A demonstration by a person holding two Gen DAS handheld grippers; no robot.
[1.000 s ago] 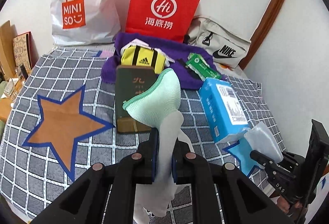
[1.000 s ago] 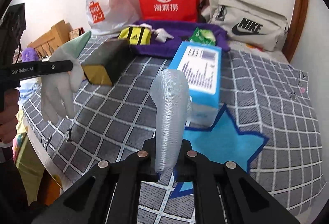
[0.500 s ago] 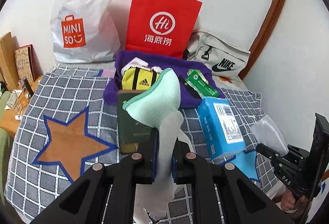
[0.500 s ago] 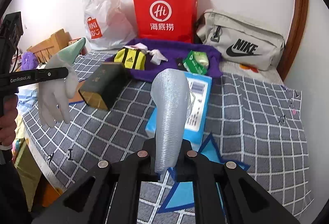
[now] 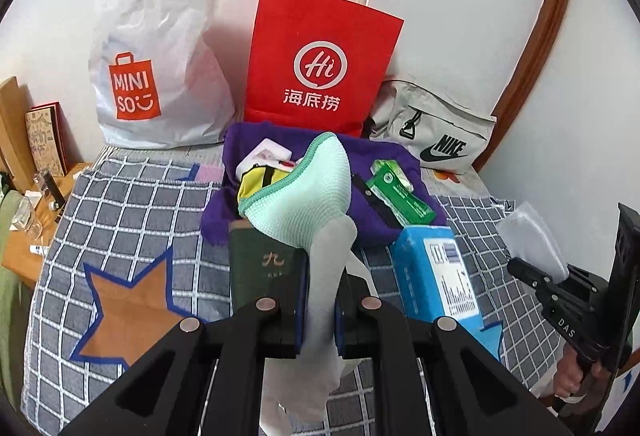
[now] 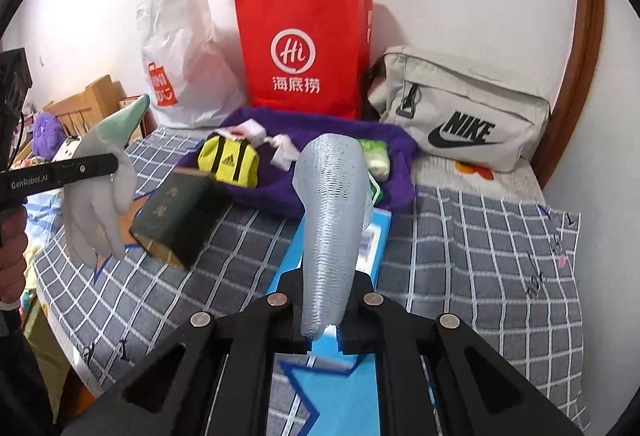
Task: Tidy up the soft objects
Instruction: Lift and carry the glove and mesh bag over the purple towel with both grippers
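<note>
My left gripper (image 5: pixel 320 310) jaws pinch the white glove (image 5: pixel 320 276); my right gripper (image 6: pixel 323 316) jaws pinch the grey sleeve (image 6: pixel 332 220). I should carry both clear above the bed (image 6: pixel 480 248), grips firm.

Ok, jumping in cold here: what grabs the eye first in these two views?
The red paper bag standing against the back wall, between the white Miniso bag and the beige Nike bag. Up close, the left gripper pinches a mint-cuffed white glove; the right gripper pinches a translucent ribbed sleeve.
</note>
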